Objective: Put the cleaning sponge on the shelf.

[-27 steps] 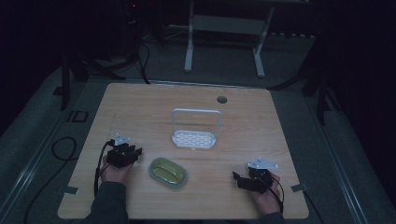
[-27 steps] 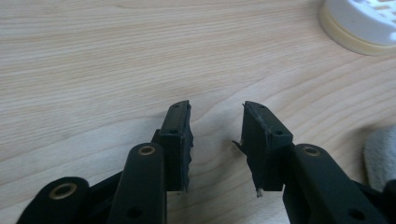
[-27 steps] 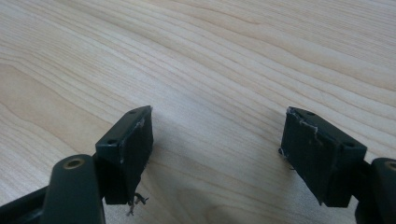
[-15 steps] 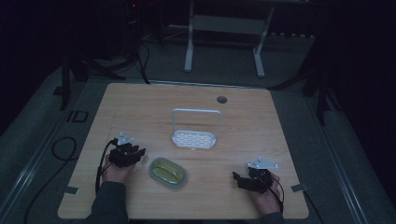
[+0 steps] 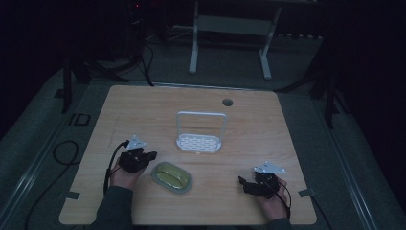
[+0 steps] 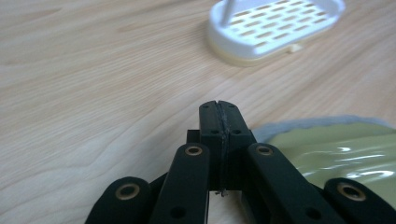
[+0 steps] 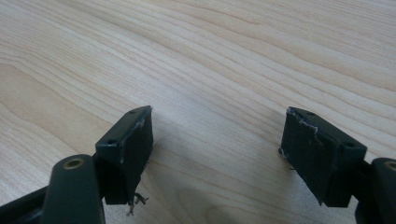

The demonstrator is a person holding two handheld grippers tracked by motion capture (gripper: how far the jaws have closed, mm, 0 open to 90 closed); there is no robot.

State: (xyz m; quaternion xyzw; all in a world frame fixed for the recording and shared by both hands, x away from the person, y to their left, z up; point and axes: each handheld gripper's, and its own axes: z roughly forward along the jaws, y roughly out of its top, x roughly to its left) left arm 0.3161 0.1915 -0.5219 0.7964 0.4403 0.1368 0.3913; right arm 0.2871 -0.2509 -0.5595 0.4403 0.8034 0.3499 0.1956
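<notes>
Wooden table (image 5: 143,110), pale and bare-grained, seen from above in dim light, with a person's two hands at its near edge, each holding a black two-jaw gripper. Taking the white soap rack (image 5: 198,142) at the middle of the table as the landmark: a yellow-green soap dish (image 5: 172,176) with a grey rim lies just in front of the rack and slightly to its left, flat on the wood. The left gripper (image 5: 148,156) sits left of the rack, right beside the dish's left edge; its jaws are pressed fully together with nothing between them, tips pointing towards the rack, and in the left gripper view the dish (image 6: 336,149) lies just to the side of the closed jaws (image 6: 218,119). The right gripper (image 5: 243,181) rests well to the right of the rack and nearer the person, jaws spread wide over bare wood (image 7: 219,140), holding nothing. Likely risks, judging from this layout: with jaws shut, the left gripper cannot take the dish and may only nudge or slide it across the table. The dish looks low and glossy, so a grip on its thin rim could slip. A hasty forward reach could also knock the light rack out of place.
</notes>
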